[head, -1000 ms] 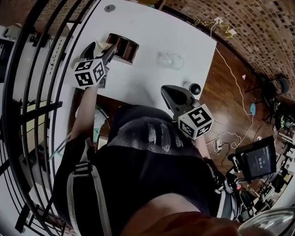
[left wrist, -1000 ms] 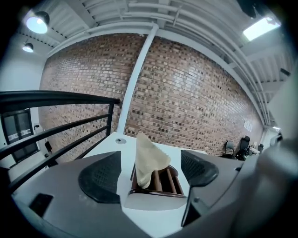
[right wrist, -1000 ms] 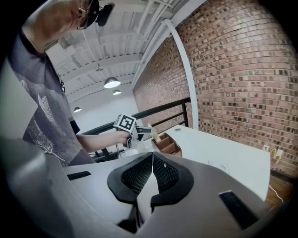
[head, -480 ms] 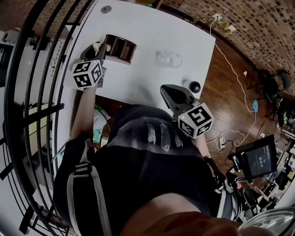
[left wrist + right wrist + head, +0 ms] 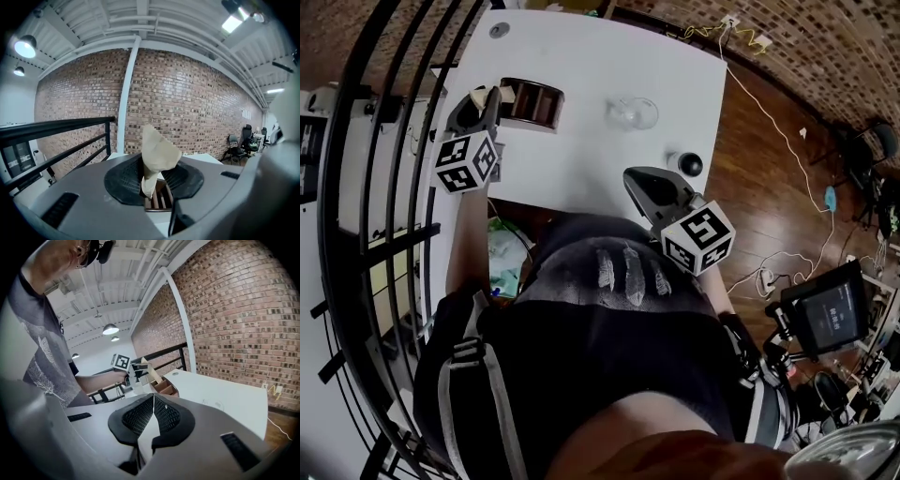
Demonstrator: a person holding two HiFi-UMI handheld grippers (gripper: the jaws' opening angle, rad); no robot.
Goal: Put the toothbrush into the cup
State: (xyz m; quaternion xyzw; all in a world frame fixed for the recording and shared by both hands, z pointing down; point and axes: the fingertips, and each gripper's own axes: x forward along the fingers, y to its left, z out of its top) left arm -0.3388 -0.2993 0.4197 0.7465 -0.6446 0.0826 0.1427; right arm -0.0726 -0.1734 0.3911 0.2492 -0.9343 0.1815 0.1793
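Note:
My left gripper (image 5: 494, 96) hangs over the left end of the wooden box (image 5: 531, 101) on the white table (image 5: 581, 56). It is shut on a beige paper toothbrush packet (image 5: 157, 155). The packet stands up out of the jaws with its top folded to a point. The box (image 5: 158, 199) shows just below the jaws in the left gripper view. A clear glass cup (image 5: 630, 113) stands to the right of the box, apart from both grippers. My right gripper (image 5: 634, 178) stays at the table's near edge, shut and empty (image 5: 153, 414). It looks toward the left gripper (image 5: 137, 369).
A small black round object (image 5: 691, 164) sits near the table's right front corner. A black railing (image 5: 394, 141) runs along the table's left side. Cables (image 5: 787, 141) lie on the wooden floor to the right. A brick wall stands beyond the table.
The left gripper closed on the packet at the box and has risen with it, drifting left in the head view. The right gripper kept still.

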